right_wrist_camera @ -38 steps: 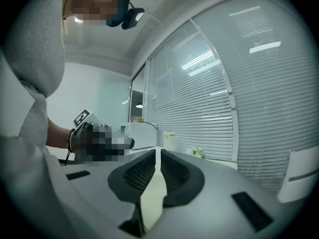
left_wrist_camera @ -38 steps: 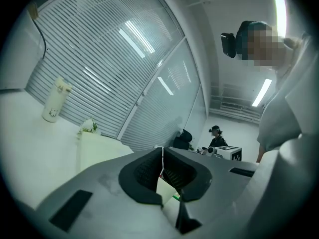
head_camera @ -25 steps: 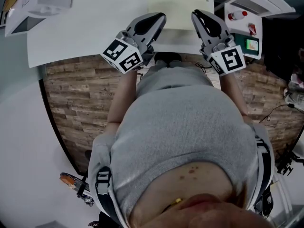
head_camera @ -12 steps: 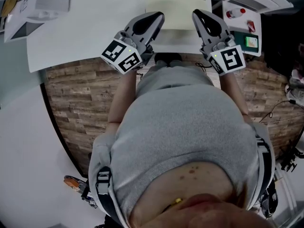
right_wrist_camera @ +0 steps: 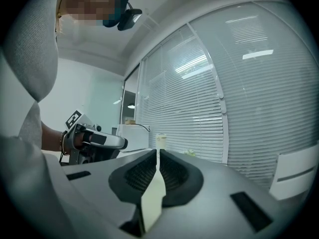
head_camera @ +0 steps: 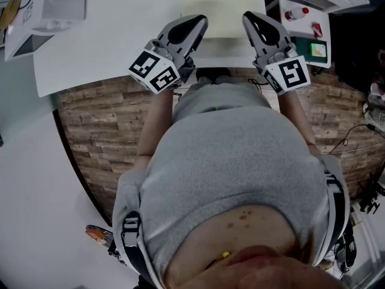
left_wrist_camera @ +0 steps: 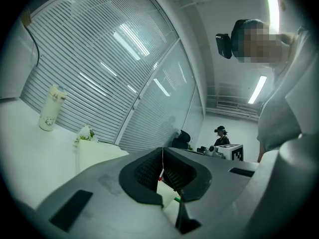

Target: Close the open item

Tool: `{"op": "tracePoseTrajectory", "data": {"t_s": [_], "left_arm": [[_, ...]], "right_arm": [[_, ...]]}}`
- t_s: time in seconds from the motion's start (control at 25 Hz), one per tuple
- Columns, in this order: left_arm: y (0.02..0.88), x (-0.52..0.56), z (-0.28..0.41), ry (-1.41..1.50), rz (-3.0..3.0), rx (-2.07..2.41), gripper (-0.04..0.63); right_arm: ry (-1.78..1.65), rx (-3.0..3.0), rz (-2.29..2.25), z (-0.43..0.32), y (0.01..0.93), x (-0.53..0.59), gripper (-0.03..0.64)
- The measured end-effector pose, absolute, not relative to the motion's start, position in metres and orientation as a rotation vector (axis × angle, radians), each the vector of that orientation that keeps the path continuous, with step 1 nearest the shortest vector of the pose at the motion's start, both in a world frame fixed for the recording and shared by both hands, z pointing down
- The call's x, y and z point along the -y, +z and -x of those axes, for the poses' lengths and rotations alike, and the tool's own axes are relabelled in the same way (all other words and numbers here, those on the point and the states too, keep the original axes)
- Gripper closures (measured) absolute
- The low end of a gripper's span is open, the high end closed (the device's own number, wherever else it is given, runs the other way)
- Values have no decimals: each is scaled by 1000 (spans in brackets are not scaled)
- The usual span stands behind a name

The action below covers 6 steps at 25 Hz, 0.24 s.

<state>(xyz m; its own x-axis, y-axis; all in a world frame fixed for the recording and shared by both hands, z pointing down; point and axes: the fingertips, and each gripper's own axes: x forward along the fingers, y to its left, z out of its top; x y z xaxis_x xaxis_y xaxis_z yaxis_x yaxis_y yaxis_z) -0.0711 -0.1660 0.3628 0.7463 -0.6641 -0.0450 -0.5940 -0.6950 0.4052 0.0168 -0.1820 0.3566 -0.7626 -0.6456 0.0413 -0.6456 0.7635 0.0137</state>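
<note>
Room: a glazed wall hung with pale horizontal slatted blinds (left_wrist_camera: 99, 59) runs behind the table. Strip lights line the ceiling.

Floor: brown wood-plank boards (head_camera: 102, 125) lie under the person, with plain pale flooring at the left.

Surface: a white flat-topped table (head_camera: 120, 41) has its near edge just ahead of the person's grey shirt (head_camera: 234, 161).

Arms: both forearms reach forward from the torso, side by side. Each carries its gripper level, with the marker cube toward the body and the tips angled slightly inward.

Task item: a pale cream flat rectangular panel (head_camera: 222, 5) lies on the table between the two gripper tips. Whether it is open or closed cannot be told.

Left gripper (head_camera: 201, 20): the tip sits at the panel's left edge. The jaws are pressed together with nothing between the pads. Contact with the panel cannot be told.

Right gripper (head_camera: 246, 17): the tip is over the panel's right part. The jaws are clenched. A cream sliver shows through the slit below the pads.

Small items:
- A white lidded tumbler (left_wrist_camera: 50, 108) stands on the far tabletop.
- A small bunch of flowers (left_wrist_camera: 85, 132) stands near it.
- A red-capped bottle (head_camera: 299, 15) lies on a white tray at the right.
</note>
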Motion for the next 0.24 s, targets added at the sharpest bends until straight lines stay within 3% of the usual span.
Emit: {"op": "tracePoseTrajectory", "data": {"t_s": [0.24], "left_arm": [[365, 170, 70, -256, -2580, 955, 583]], "right_arm": [[26, 2887, -1070, -18, 361, 186, 538]]}}
